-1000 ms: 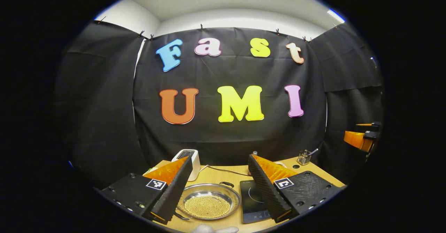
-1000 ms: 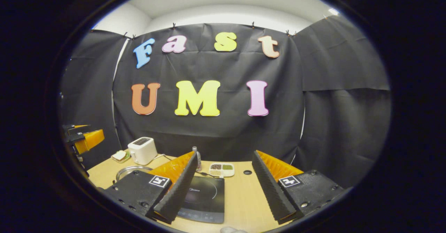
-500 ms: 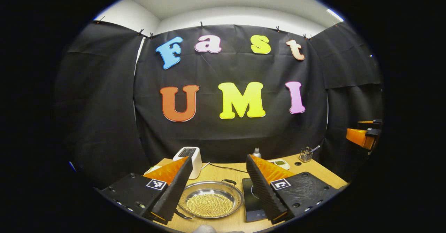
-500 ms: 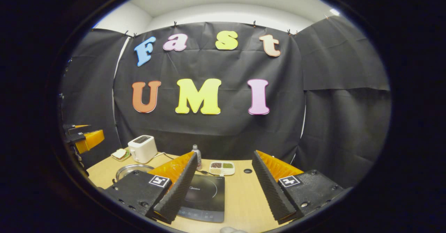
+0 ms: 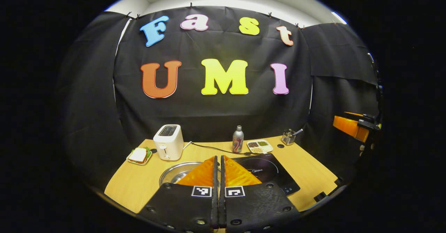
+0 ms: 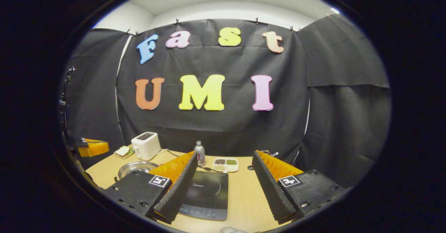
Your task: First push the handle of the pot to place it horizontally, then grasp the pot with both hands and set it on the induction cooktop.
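Black cloth hangs behind a wooden table [image 5: 313,170]; my left gripper [image 5: 218,163] has its fingers pressed together with nothing between them, hovering above the table; the pot [image 5: 174,172] sits on the wood just past those fingers at about 10 o'clock, partly hidden by them, and I cannot make out its handle; the induction cooktop [image 5: 268,172] lies beside it at 2 o'clock; my right gripper [image 6: 223,170] is spread wide and empty above the cooktop's near edge, with the pot off at 10 o'clock; a toaster [image 5: 168,142], a bottle [image 5: 238,139] and a divided snack tray [image 5: 259,146] stand along the far edge.
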Tool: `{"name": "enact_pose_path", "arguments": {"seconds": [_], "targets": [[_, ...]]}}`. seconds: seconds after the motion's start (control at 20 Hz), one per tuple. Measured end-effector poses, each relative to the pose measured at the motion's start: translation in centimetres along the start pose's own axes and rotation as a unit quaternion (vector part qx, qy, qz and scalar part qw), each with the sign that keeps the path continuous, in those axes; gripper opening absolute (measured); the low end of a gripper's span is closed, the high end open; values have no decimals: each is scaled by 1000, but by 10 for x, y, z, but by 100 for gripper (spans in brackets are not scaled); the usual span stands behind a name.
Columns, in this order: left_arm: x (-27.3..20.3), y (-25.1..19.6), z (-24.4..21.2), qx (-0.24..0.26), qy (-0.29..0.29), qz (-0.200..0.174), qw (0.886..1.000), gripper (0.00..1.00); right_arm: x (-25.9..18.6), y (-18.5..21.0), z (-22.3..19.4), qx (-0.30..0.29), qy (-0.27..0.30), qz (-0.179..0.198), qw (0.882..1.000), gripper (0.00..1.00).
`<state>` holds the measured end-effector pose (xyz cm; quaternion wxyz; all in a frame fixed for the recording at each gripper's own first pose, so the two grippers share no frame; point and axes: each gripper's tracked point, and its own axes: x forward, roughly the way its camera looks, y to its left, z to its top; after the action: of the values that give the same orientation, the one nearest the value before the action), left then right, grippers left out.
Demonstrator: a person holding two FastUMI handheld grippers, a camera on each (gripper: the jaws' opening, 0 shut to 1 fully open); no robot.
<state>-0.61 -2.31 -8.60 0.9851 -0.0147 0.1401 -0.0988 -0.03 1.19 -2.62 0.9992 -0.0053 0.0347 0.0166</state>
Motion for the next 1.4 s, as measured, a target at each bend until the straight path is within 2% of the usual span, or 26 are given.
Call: {"name": "enact_pose_path", "arguments": {"seconds": [0.15,0.3,0.5,0.75,1.0,1.3,1.35,1.4], "targets": [[9,4,-41,10,62,-13,998,0,2,2,-6,-2,11,3,1000,96],[14,9,-88,24,133,-32,990,0,2,3,-13,0,19,5,1000,97],[7,28,-159,38,242,-45,968,0,3,1,-23,4,33,5,999,97],[6,71,-218,78,335,-43,938,0,5,-2,-35,6,51,5,999,97],[8,113,-245,95,393,-34,914,0,6,-3,-44,9,63,4,998,97],[14,128,-248,106,405,-32,907,0,7,-7,-51,10,73,1,997,97],[14,130,-247,108,405,-32,907,10,8,-7,-50,10,73,1,997,97],[15,132,-247,108,405,-30,907,10,9,-7,-51,9,73,0,997,97]]}}
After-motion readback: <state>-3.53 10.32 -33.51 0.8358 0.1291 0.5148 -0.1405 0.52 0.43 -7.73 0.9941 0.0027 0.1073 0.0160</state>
